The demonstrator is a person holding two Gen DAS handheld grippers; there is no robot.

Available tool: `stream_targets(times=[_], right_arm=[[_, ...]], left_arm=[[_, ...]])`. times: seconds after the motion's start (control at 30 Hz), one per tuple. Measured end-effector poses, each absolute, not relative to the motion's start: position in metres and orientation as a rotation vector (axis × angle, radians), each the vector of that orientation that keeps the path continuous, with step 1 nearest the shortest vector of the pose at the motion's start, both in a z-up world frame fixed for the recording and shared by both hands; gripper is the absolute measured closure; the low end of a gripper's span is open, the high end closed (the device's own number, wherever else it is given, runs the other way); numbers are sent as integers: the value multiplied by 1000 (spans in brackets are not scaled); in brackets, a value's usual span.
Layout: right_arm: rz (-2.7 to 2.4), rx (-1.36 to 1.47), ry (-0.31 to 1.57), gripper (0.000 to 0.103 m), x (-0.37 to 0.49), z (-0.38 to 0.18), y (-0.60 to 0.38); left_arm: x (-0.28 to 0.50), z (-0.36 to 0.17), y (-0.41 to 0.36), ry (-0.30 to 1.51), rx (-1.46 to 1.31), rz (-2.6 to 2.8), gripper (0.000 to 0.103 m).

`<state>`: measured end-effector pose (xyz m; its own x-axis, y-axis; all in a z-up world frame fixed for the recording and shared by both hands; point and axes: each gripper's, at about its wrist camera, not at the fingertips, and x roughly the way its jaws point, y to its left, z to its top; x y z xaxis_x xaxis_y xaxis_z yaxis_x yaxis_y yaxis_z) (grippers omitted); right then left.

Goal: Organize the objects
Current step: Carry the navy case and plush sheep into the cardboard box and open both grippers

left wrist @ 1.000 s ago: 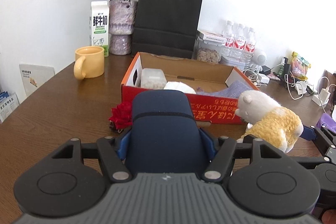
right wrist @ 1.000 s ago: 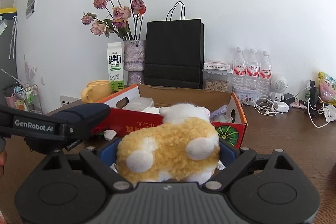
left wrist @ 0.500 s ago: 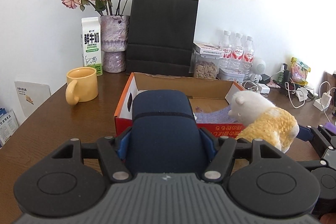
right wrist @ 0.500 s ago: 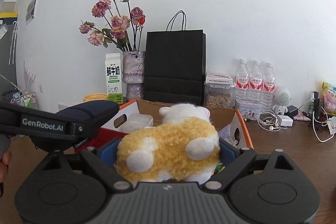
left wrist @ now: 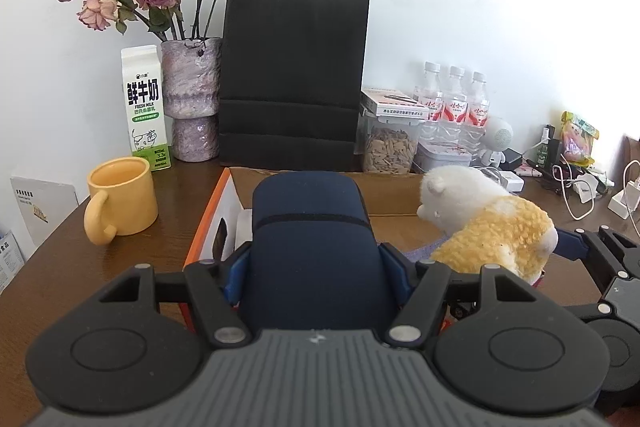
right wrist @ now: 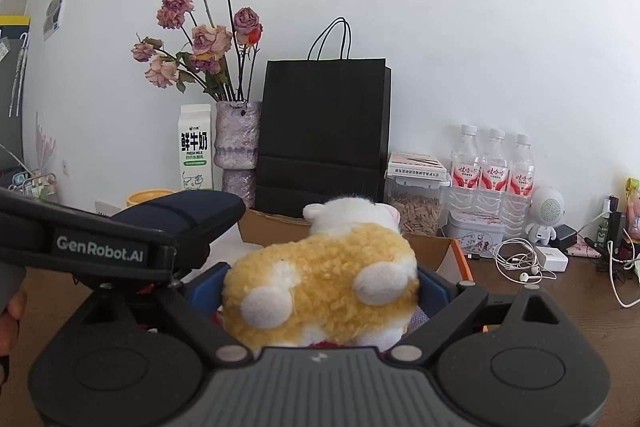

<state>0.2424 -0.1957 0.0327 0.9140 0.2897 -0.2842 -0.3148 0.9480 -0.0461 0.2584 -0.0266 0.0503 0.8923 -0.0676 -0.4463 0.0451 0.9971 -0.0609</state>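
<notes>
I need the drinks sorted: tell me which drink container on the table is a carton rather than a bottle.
The white and green milk carton, standing alone left of the vase; the three clear water bottles cluster together at the right.

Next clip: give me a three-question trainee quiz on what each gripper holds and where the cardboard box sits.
1. True or false: the right gripper is closed on the yellow-and-white plush sheep.
2. What does the left gripper hold?
A. yellow ceramic mug
B. dark navy rounded case
C. white milk carton
3. Fill in: the open orange-edged cardboard box stands in front of the black paper ____.

Key: 1 true; 2 B; 3 bag.
</notes>
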Motion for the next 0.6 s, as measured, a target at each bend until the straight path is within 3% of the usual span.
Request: stream_targets(times=[0.6], right_arm=[[300, -64, 352, 9, 327, 7, -195]], left_arm=[[338, 23, -32, 485, -36, -57, 36]])
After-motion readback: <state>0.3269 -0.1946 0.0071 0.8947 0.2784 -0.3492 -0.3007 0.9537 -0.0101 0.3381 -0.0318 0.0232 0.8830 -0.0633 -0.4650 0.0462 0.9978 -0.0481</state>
